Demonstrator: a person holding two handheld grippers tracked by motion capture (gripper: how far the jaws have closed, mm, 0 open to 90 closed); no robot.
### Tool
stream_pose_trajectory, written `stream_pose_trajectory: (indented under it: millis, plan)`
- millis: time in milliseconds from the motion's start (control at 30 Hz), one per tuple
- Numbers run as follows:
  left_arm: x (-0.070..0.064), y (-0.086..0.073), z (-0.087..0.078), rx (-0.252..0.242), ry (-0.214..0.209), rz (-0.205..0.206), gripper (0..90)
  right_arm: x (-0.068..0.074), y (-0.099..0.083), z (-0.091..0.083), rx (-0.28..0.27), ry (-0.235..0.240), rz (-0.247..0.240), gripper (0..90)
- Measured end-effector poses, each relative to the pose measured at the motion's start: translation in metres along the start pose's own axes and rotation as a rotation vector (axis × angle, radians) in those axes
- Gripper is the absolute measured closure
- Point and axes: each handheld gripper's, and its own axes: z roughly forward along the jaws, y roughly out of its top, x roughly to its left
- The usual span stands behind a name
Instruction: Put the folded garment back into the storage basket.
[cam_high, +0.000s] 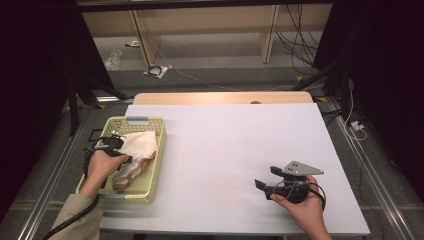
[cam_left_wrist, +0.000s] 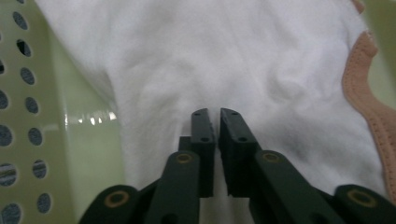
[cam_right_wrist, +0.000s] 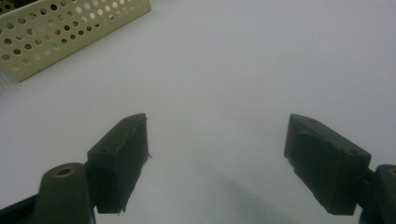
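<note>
The wide white-covered table is seen under both grippers, w/ bare surface spread ahead of and between the right fingers in the right gripper view.

The pale yellow-green perforated plastic basket is set at the table's left edge, well apart from the right fingers; in the right gripper view its holed wall is seen far ahead and to the left of the left-hand finger. In the left gripper view the basket's inner wall is seen just left of the fingers.

The white crumpled cloth w/ pinkish-tan stitched trim is lying inside the basket. In the left gripper view white fabric is spread ahead of and around the fingertips, and the trim is seen off to the right of them.

The left gripper, black and held in the person's left hand, is lowered into the basket over the cloth. Its fingers are brought nearly together, w/ a thin fold of white cloth pinched in the narrow slit between them.

The right gripper, black w/ a grey three-cornered plate on top, is held in the right hand near the table's front right, just above the surface. Its fingers are spread wide apart, nothing between them but table.
</note>
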Motion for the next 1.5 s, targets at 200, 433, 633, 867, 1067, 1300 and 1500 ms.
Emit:
stream_pose_trajectory:
  millis: [200, 433, 633, 867, 1067, 1300, 1500]
  plan:
    - [0.002, 0.000, 0.000, 0.001, 0.013, 0.001, 89.6, 0.000, 0.000, 0.000, 0.000, -0.001, 0.000, 22.5]
    - [0.009, 0.001, 0.001, -0.006, 0.036, 0.002, 89.7, 0.000, 0.000, 0.000, -0.001, 0.000, 0.000, 22.5]
    - [0.014, 0.002, 0.002, -0.013, 0.073, 0.041, 89.7, 0.000, 0.000, 0.000, 0.000, -0.001, -0.001, 22.5]
    - [0.016, 0.004, 0.004, -0.032, 0.101, 0.046, 89.6, 0.000, 0.000, 0.000, 0.000, -0.001, -0.001, 22.5]
    - [0.015, 0.003, 0.003, -0.059, 0.120, 0.064, 83.5, 0.000, 0.000, 0.000, -0.001, 0.001, 0.000, 22.5]
    - [-0.002, 0.000, -0.020, -0.094, 0.018, 0.095, 82.1, 0.000, 0.000, 0.000, -0.004, 0.001, 0.002, 22.5]
    - [-0.012, -0.010, -0.022, -0.003, -0.026, 0.132, 88.4, 0.001, 0.001, -0.001, -0.003, 0.002, -0.002, 22.5]
